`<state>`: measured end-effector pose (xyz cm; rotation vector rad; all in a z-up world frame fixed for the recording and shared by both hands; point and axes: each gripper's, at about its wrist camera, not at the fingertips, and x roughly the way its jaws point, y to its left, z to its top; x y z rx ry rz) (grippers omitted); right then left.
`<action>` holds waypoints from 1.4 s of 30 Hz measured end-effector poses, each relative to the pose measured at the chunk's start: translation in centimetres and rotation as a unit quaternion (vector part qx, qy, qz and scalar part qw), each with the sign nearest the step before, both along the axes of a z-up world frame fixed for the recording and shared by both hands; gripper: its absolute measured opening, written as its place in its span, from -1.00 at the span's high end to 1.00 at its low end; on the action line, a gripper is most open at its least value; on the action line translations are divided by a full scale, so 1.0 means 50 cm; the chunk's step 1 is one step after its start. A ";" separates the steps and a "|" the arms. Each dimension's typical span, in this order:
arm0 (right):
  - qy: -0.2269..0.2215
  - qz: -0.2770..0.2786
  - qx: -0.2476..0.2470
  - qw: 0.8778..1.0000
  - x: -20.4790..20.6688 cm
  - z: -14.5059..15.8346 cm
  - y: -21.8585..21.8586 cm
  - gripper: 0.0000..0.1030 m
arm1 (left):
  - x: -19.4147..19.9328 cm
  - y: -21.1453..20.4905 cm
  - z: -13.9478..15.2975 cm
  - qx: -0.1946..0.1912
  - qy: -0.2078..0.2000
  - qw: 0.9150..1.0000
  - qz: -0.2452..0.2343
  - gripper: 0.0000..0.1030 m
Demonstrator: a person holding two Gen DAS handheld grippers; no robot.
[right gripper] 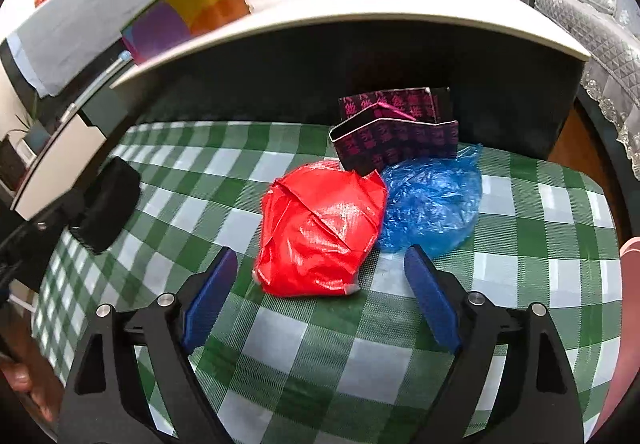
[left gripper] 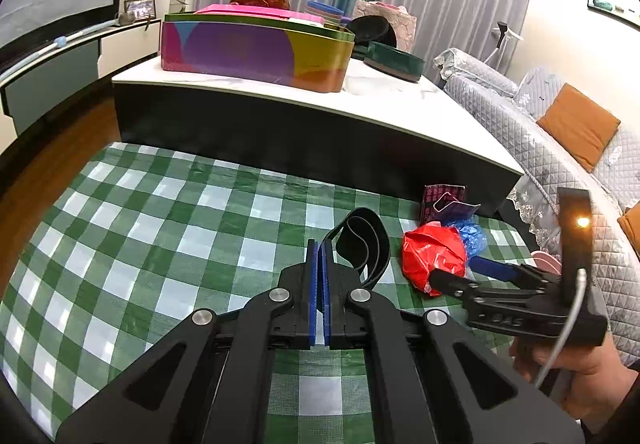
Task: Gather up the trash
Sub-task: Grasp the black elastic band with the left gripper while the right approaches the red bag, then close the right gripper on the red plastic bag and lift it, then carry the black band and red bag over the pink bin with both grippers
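black strap (left view only)

A green-and-white checked cloth covers the floor beside a low white-topped surface. On it stand a multicoloured tin box and a dark green tray. A quilted grey sofa carries an orange cushion.

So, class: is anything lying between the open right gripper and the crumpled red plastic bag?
Nothing visible. The right gripper faces the crumpled red plastic bag across bare green checked cloth; the crumpled blue plastic bag sits beside it, to the right.
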<state>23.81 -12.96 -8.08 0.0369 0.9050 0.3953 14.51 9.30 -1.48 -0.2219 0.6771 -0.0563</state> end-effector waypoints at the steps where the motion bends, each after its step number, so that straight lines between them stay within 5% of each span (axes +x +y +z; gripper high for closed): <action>1: 0.002 -0.002 -0.003 1.000 0.002 -0.002 0.003 -0.64 | 0.001 -0.001 0.001 -0.001 -0.001 1.000 -0.001 0.97; 4: 0.012 -0.003 -0.016 1.000 0.008 -0.013 0.014 -0.63 | 0.002 -0.005 0.005 -0.002 -0.003 1.000 -0.004 0.97; 9: 0.009 0.005 -0.022 1.000 -0.001 -0.010 0.019 -0.10 | 0.000 -0.011 0.012 -0.007 -0.007 1.000 -0.008 0.97; 17: 0.004 0.012 0.006 1.000 -0.053 0.014 -0.014 -0.06 | -0.012 -0.016 0.020 -0.011 -0.013 1.000 -0.011 0.97; 42: -0.107 -0.028 0.008 0.994 -0.263 0.234 -0.202 -0.06 | -0.104 -0.125 0.073 0.014 -0.040 0.996 -0.073 0.97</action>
